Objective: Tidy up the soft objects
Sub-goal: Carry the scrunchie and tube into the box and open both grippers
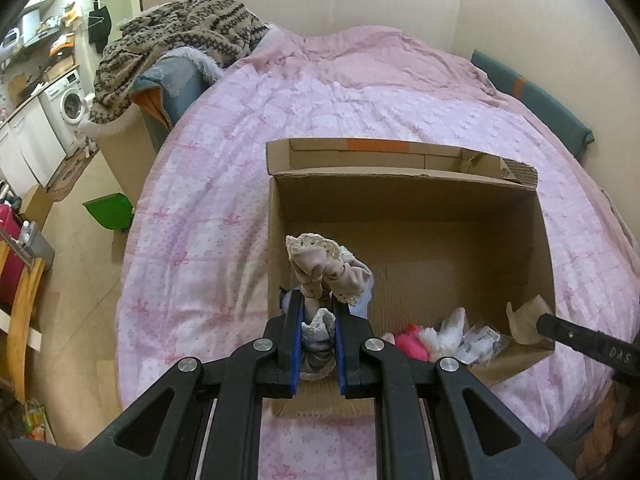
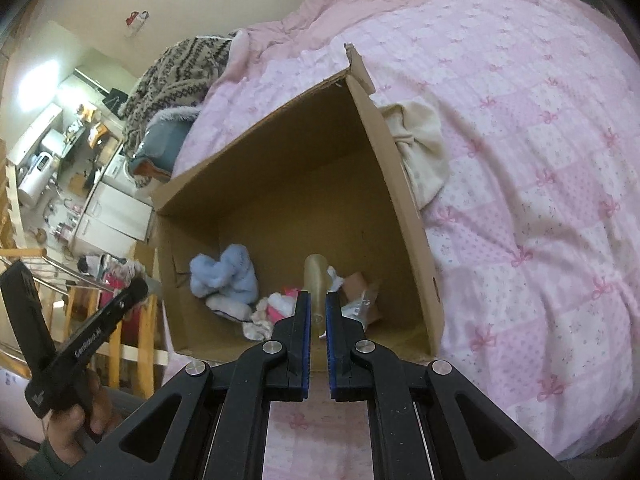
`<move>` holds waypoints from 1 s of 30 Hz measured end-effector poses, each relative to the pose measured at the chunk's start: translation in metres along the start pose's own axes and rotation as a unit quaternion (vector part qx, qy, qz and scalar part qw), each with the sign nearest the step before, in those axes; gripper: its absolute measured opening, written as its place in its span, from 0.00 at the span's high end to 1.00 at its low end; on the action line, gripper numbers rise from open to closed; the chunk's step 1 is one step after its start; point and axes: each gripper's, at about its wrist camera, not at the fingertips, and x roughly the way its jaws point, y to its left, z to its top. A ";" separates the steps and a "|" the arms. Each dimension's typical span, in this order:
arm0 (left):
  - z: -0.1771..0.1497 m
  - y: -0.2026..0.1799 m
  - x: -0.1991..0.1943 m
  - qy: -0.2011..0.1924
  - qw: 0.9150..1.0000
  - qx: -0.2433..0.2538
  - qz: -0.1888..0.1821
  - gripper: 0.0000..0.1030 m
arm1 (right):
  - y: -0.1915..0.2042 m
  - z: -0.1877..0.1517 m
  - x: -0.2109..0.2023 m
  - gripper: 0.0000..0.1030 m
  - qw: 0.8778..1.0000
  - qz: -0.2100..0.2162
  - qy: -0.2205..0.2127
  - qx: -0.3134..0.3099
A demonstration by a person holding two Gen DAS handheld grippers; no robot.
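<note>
An open cardboard box [image 1: 404, 208] lies on a pink bed. My left gripper [image 1: 317, 300] is shut on a beige cloth with cream lace trim [image 1: 326, 272], held over the box's near left corner. Pink and white soft items [image 1: 420, 340] lie on the box floor. In the right wrist view, my right gripper [image 2: 318, 300] is shut on a thin translucent yellowish piece [image 2: 317, 276] above the box [image 2: 396, 176]. A light blue plush [image 2: 226, 274] and pink and white soft items [image 2: 276, 308] lie inside. A cream cloth [image 2: 420, 148] lies on the bed outside the box's right wall.
The pink patterned quilt [image 1: 224, 184] covers the bed. A patterned knit blanket [image 1: 176, 40] is heaped at the bed's far left. A green bin [image 1: 112, 212] stands on the floor. The left hand-held gripper [image 2: 80, 340] shows at left in the right wrist view.
</note>
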 end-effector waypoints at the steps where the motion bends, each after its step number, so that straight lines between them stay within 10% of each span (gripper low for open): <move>1: 0.000 -0.001 0.004 0.000 1.000 0.002 0.001 0.88 | 0.000 0.000 0.001 0.92 1.000 -0.003 0.000 0.000; 30: -0.030 0.001 0.049 0.021 1.000 -0.006 -0.017 0.88 | -0.004 -0.003 0.022 0.92 0.998 -0.049 0.023 -0.010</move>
